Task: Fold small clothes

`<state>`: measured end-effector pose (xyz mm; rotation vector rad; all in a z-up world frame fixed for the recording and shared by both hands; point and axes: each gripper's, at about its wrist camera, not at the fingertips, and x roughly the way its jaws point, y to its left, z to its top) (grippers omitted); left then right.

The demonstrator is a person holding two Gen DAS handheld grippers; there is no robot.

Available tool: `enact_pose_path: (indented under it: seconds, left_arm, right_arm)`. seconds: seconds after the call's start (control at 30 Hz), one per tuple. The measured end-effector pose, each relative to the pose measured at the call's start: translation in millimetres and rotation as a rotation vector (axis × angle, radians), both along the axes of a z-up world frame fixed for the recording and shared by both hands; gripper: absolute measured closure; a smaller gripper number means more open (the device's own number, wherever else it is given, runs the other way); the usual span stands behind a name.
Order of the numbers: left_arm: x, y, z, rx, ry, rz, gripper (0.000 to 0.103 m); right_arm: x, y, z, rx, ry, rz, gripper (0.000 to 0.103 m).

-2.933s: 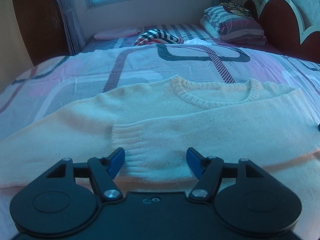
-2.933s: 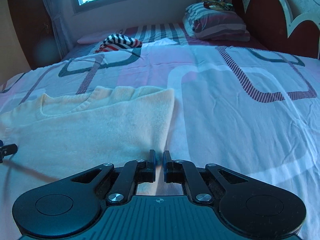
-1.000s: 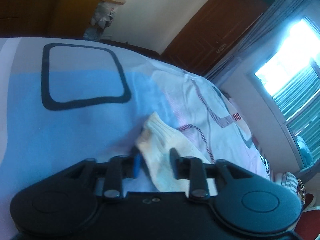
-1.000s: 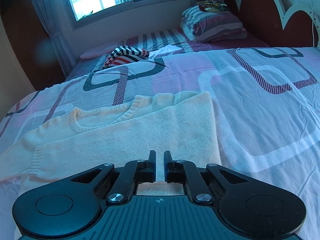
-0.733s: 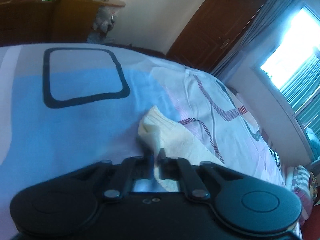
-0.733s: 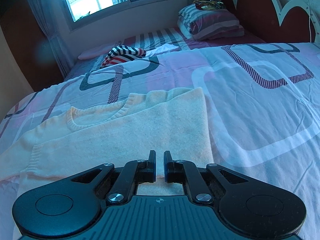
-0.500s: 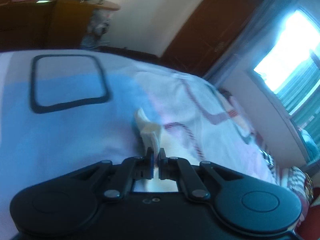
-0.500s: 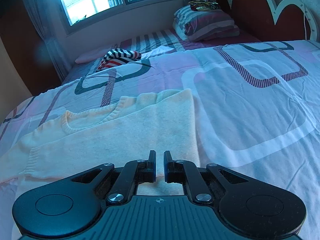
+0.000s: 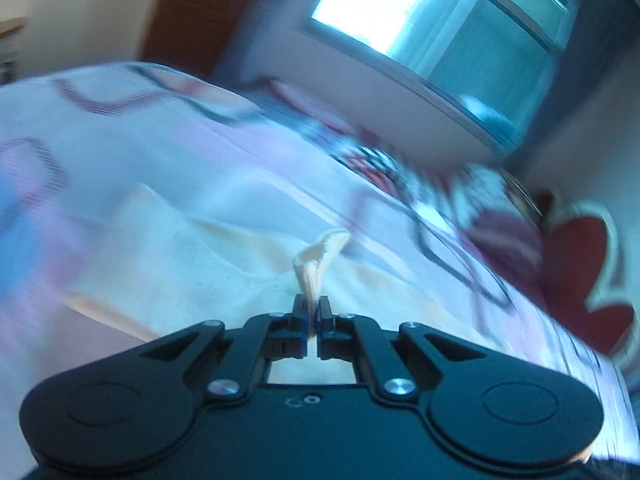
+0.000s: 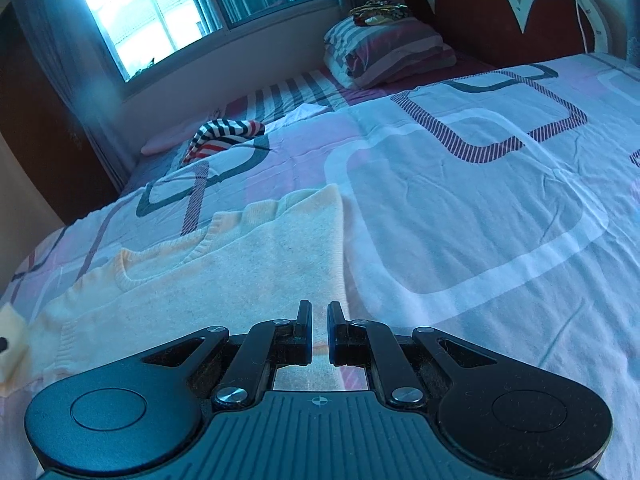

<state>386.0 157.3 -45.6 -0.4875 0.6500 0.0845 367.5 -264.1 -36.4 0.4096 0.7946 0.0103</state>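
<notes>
1. Sweater (image 10: pixel 224 280): cream knit, lies flat on the bed's patterned sheet (image 10: pixel 480 208), neckline toward the window (image 10: pixel 152 12). Its right-hand edge is folded straight.
2. Surface: the sheet is white and pink with rounded-rectangle outlines, lightly wrinkled. Beyond the sweater, toward the window, sits a bunched striped garment (image 10: pixel 224 136); a pale pink pillow (image 10: pixel 160 144) lies flat just past it.
3. Room: a stack of striped pillows (image 10: pixel 388 52) is far from the sweater, against the red scalloped headboard (image 10: pixel 500 12), with a small multicoloured item on top (too small to identify). Dark wooden door (image 10: pixel 44 140) and curtain are left of the window.
4. Left gripper (image 9: pixel 312 312): jaws clamped on the sweater's ribbed cuff (image 9: pixel 320 256), which stands up out of the fingers, sleeve lifted above the sweater body (image 9: pixel 200 264).
5. Right gripper (image 10: pixel 319 320): jaws nearly together with a narrow gap, nothing in it. It hovers over the sweater's near right edge; contact with the knit cannot be told.
6. Left wrist only: the grip on the cuff itself, close up. The frame is heavily motion-blurred, tilted; window (image 9: pixel 440 28) and headboard (image 9: pixel 576 272) smeared.
7. Right wrist only: sharp whole layout, plus the cuff (image 10: pixel 12 336) seen as a cream block at the far left edge of the sweater, with a dark fingertip beside it.
</notes>
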Motion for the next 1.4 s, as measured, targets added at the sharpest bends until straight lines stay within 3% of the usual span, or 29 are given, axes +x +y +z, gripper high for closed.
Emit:
enact_pose_path:
  seconds: [0.27,0.6,0.67,0.73,0.77,0.83,0.87,0.9,0.93,1.07,1.1,1.27,1.33,1.37,1.4]
  left_arm:
    - [22.0,-126.9,-13.4,0.087,0.035,-0.225,0.101]
    - [48.3,-213.9,-37.9,0.136,0.116,-0.337,0.100]
    - [51.6,-226.7,-48.6,0.140,0.142,-0.384,0.088]
    - [48.0,-236.0,-48.0,0.173,0.108,-0.427,0.057]
    - [45.0,-239.3,-45.5,0.186,0.098,-0.453,0.051]
    - [35.0,-237.6,-38.2,0.252,0.079,-0.446,0.048]
    - [29.2,-231.4,-34.0,0.283,0.068,-0.429,0.048]
    - [23.5,-222.2,-31.3,0.299,0.057,-0.409,0.047]
    - [13.2,-206.1,-25.6,0.316,0.043,-0.367,0.047]
    - [-17.8,-129.2,-19.8,0.358,0.050,-0.165,0.046]
    - [-23.6,-110.3,-20.0,0.361,0.066,-0.120,0.046]
    - [-34.4,-40.6,-26.1,0.303,0.134,-0.010,0.046]
    - [-30.4,-30.6,-28.2,0.270,0.148,-0.032,0.046]
    - [-26.5,-31.0,-29.0,0.261,0.148,-0.045,0.046]
    - [-23.6,-31.3,-29.6,0.247,0.143,-0.064,0.045]
  right_arm:
    - [-9.8,-22.5,2.1,0.094,-0.008,-0.024,0.097]
    - [-15.7,-48.1,1.7,0.134,-0.011,-0.028,0.097]
    - [-16.4,-48.5,2.2,0.140,-0.012,-0.020,0.097]
    - [-13.6,-45.8,2.9,0.158,-0.018,0.000,0.097]
    - [-11.5,-41.9,3.9,0.151,-0.019,0.008,0.097]
    - [-6.0,-30.8,5.7,0.137,-0.023,0.036,0.094]
    - [-1.3,-23.8,4.6,0.146,-0.022,0.053,0.072]
    - [1.4,-18.3,4.5,0.153,-0.025,0.061,0.038]
    - [3.6,-9.8,4.5,0.157,-0.043,0.067,0.032]
    - [16.0,26.5,1.9,0.203,-0.056,0.165,0.034]
    - [20.0,37.8,0.1,0.207,-0.053,0.188,0.039]
    - [43.3,74.4,-21.3,0.250,0.033,0.213,0.046]
    - [53.1,82.5,-29.6,0.266,0.063,0.201,0.055]
    - [56.6,85.6,-30.6,0.265,0.064,0.197,0.068]
    - [59.2,89.3,-30.6,0.259,0.068,0.201,0.089]
